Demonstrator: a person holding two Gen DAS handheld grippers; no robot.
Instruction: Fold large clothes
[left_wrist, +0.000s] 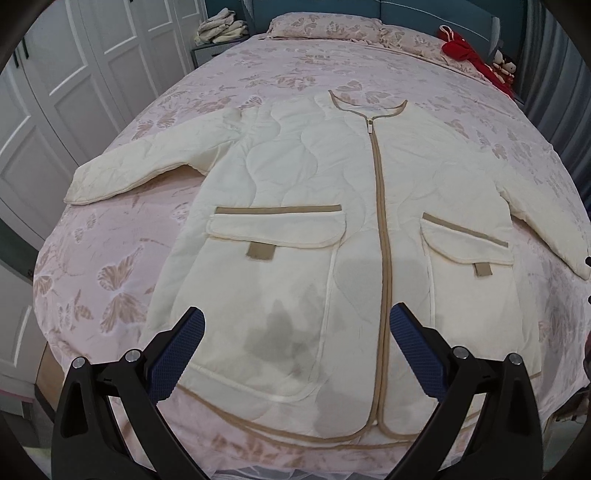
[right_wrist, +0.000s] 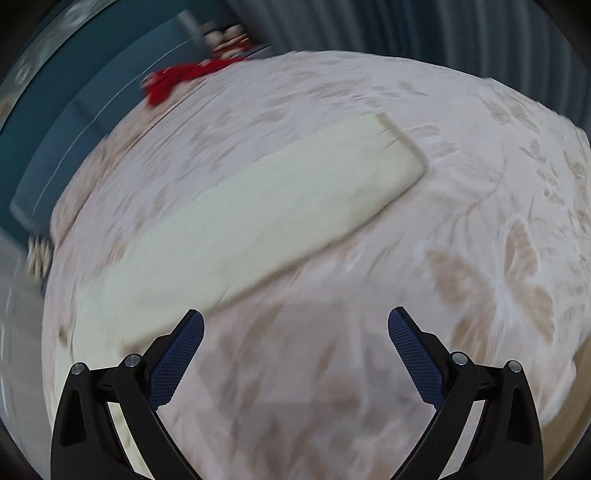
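Note:
A cream quilted jacket (left_wrist: 314, 192) with tan zipper and trim lies flat, front up, on the pink bed (left_wrist: 110, 280). Both sleeves are spread out; its hem is nearest me. My left gripper (left_wrist: 295, 332) is open and empty, hovering above the lower front of the jacket near the hem. In the right wrist view, which is blurred, one cream sleeve (right_wrist: 258, 206) with a tan cuff lies across the bedspread (right_wrist: 461, 258). My right gripper (right_wrist: 295, 332) is open and empty above the bedspread, just below that sleeve.
A pillow (left_wrist: 325, 27) and red clothing (left_wrist: 465, 48) lie at the head of the bed. White wardrobe doors (left_wrist: 55, 92) stand left. A nightstand holds folded beige cloth (left_wrist: 221, 27). Grey curtains (left_wrist: 554, 92) hang at the right.

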